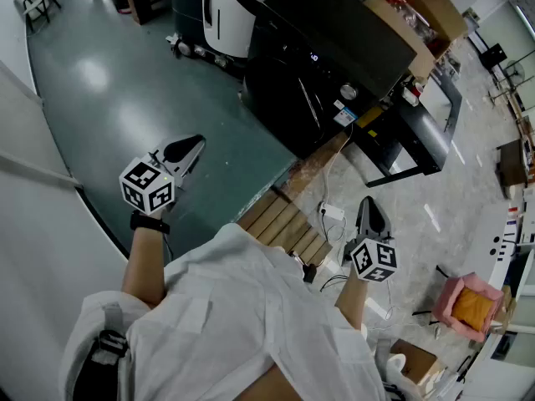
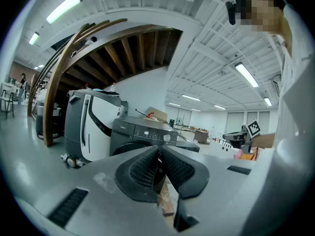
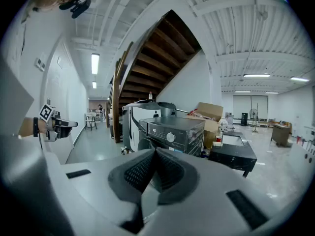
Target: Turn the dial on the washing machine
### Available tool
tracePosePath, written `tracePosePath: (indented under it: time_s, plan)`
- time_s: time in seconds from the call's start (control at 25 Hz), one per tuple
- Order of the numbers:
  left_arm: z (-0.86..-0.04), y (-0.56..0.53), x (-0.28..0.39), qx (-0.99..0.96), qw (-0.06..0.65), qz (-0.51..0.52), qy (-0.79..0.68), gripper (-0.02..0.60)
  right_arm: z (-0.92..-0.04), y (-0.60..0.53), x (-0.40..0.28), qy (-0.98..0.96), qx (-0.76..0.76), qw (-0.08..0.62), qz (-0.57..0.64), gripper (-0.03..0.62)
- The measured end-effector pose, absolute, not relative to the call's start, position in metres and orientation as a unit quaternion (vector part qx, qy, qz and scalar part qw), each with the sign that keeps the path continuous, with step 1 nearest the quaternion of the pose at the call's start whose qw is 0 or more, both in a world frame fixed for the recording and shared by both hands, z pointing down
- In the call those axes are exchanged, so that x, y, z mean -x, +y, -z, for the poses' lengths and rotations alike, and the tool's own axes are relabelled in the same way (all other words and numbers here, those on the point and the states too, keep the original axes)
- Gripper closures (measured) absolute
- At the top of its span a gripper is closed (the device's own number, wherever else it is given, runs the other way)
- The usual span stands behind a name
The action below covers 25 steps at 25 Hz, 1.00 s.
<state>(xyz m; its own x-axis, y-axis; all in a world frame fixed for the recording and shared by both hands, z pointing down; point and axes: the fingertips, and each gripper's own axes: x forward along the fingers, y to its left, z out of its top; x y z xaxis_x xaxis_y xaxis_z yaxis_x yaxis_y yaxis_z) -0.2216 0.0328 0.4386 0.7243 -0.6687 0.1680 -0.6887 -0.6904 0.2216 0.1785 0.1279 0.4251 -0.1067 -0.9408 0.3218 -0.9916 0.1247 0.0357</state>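
Note:
The dark washing machine point(image 1: 326, 57) stands ahead of me, with its round silver dial point(image 1: 349, 93) on the front panel. My left gripper point(image 1: 194, 144) is held over the green floor, well short of the machine, with its jaws shut on nothing. My right gripper point(image 1: 369, 205) hovers over the pale floor near some cables, also shut and empty. In the left gripper view the dial point(image 2: 167, 137) shows above the closed jaws. The right gripper view has the dial point(image 3: 171, 137) just above its closed jaws, still far away.
A white and black machine point(image 1: 230, 15) stands left of the washer. A cardboard box point(image 1: 418, 23) sits behind it and a low black table point(image 1: 410, 136) to its right. Wooden slats point(image 1: 284, 224) and a power strip point(image 1: 332, 213) lie at my feet. A pink bag point(image 1: 468, 303) sits at right.

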Motion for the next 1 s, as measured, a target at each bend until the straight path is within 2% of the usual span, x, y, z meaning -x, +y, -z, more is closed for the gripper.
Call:
tracePosePath:
  time_s: [0.6, 0.84, 1.0]
  plan:
    - [-0.433, 0.033, 0.194, -0.927, 0.133, -0.039, -0.348, 0.565, -0.417, 0.137, -0.194, -0.738, -0.656, 0.137, -0.085, 0.594]
    - [-0.437, 0.029, 0.187, -0.931, 0.135, -0.04, -0.336, 0.565, -0.417, 0.133, -0.188, -0.748, -0.649, 0.106, -0.088, 0.592]
    - [-0.443, 0.028, 0.19, -0.931, 0.136, -0.043, -0.335, 0.565, -0.419, 0.128, -0.188, -0.742, -0.656, 0.113, -0.081, 0.592]
